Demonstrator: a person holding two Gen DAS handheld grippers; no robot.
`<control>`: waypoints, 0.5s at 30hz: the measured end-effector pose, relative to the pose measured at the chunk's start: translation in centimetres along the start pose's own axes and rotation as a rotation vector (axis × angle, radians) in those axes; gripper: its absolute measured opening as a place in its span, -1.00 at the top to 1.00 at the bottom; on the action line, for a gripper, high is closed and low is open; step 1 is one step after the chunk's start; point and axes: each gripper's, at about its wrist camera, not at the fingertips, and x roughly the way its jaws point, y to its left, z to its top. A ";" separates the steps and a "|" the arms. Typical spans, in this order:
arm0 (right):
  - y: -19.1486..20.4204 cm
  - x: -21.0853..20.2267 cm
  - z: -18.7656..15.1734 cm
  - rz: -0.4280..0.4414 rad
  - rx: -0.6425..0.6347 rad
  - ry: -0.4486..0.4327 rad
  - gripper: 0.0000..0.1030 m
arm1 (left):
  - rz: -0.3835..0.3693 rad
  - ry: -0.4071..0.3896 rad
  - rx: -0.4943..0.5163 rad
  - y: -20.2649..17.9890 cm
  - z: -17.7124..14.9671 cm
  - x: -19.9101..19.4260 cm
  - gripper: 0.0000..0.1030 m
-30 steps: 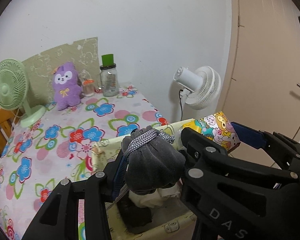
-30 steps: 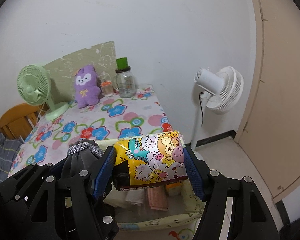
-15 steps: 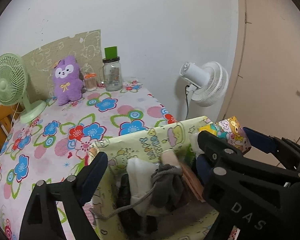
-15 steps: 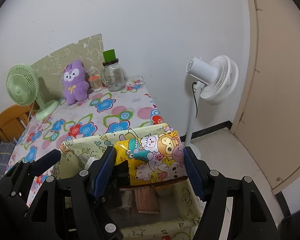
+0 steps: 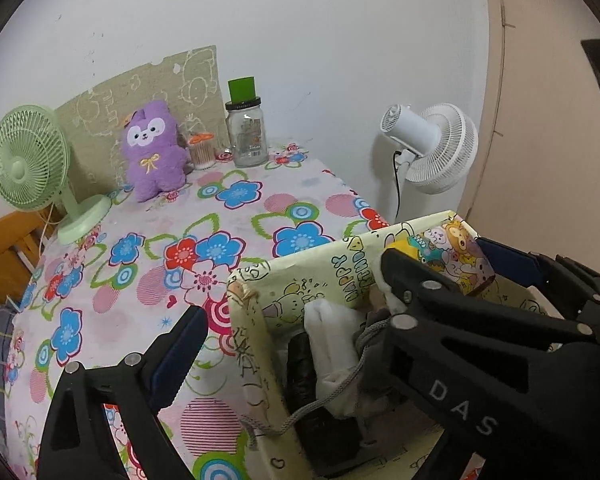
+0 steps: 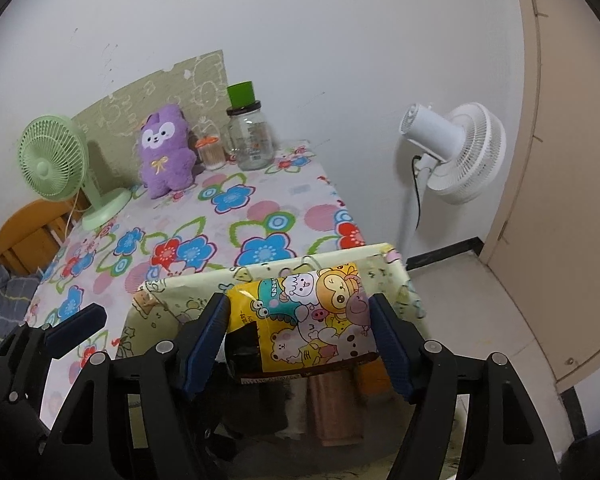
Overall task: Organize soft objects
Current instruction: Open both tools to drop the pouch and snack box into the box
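Observation:
A cream cartoon-print box stands at the near edge of the flowered table. A grey drawstring pouch lies inside it on a white cloth. My left gripper straddles the box's left wall, its jaws opening wide and holding nothing. My right gripper hovers over the box, and its jaws are opening too. A cartoon-print pack is between them, its sides still against the pads. A purple plush sits at the back of the table.
A green desk fan, a small orange-lidded container and a glass jar stand along the back wall. To the right of the table are a white standing fan and a beige door. A wooden chair is at the left.
The left gripper opened and the grey pouch dropped from it into the box. Both grippers came lower over the box. The right one still has the cartoon pack between its pads.

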 end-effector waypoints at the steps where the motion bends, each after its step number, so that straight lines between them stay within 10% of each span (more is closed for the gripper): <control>1: 0.2 0.1 0.0 -0.001 -0.001 0.006 -0.54 | -0.007 0.003 -0.004 0.1 0.0 0.0 -0.90; 15: 2.1 -1.2 -1.0 -0.012 0.007 0.025 -0.88 | 0.005 -0.005 -0.013 1.2 -1.0 -1.5 -0.92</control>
